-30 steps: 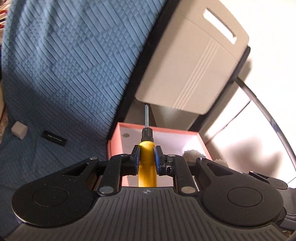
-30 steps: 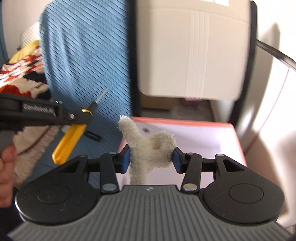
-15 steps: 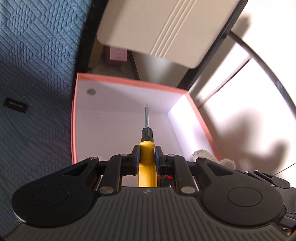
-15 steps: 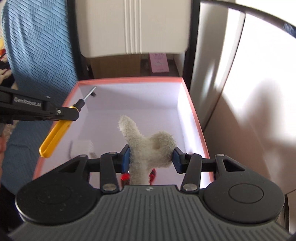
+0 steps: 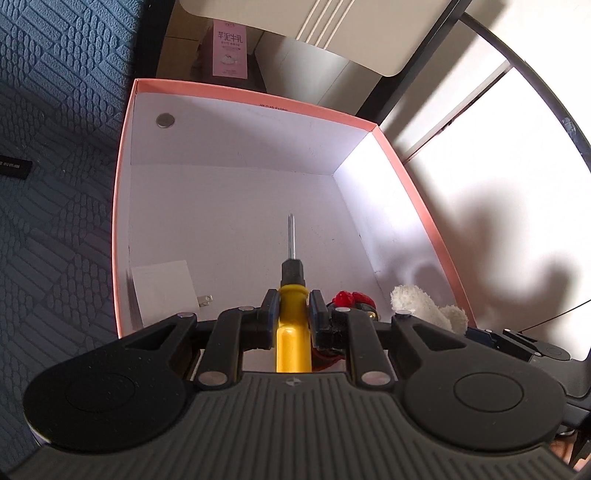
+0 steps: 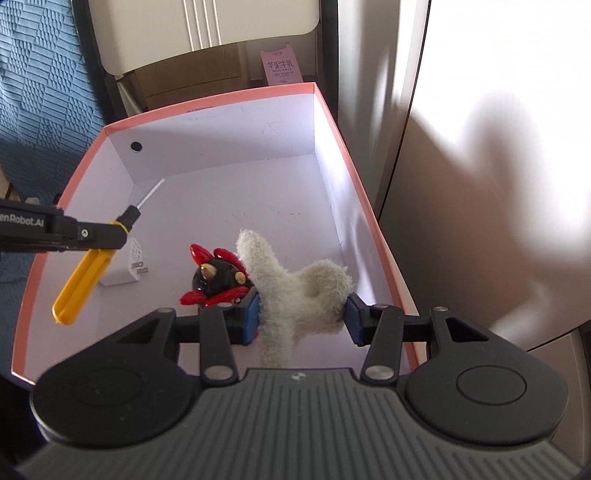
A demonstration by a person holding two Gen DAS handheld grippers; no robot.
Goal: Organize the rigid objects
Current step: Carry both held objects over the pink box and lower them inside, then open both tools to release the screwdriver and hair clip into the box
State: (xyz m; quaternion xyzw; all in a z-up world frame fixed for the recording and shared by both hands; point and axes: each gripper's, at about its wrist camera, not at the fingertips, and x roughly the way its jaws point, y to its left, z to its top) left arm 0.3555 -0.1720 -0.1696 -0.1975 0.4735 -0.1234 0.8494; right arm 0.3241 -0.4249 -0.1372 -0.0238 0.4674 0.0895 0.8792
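My left gripper (image 5: 292, 308) is shut on a yellow-handled screwdriver (image 5: 291, 295) and holds it above the open pink box (image 5: 125, 147), tip pointing into it. From the right wrist view the screwdriver (image 6: 85, 269) hangs over the box's left side. My right gripper (image 6: 301, 310) is shut on a white fluffy toy (image 6: 295, 288) over the box's (image 6: 369, 214) near right part. Inside the box lie a white charger plug (image 5: 162, 288), also in the right wrist view (image 6: 127, 267), and a red-and-black figurine (image 6: 216, 278).
The box stands on the floor between a blue textured cover (image 5: 55, 184) on the left and a pale cabinet wall (image 6: 480, 147) on the right. A pink carton (image 5: 229, 51) and a beige chair (image 6: 207, 33) stand behind it. A small black object (image 5: 14, 168) lies on the cover.
Both grippers have moved forward and tilted down over the box, still holding the screwdriver and the fluffy toy. The box's inside, with the plug and figurine, has come into full view.
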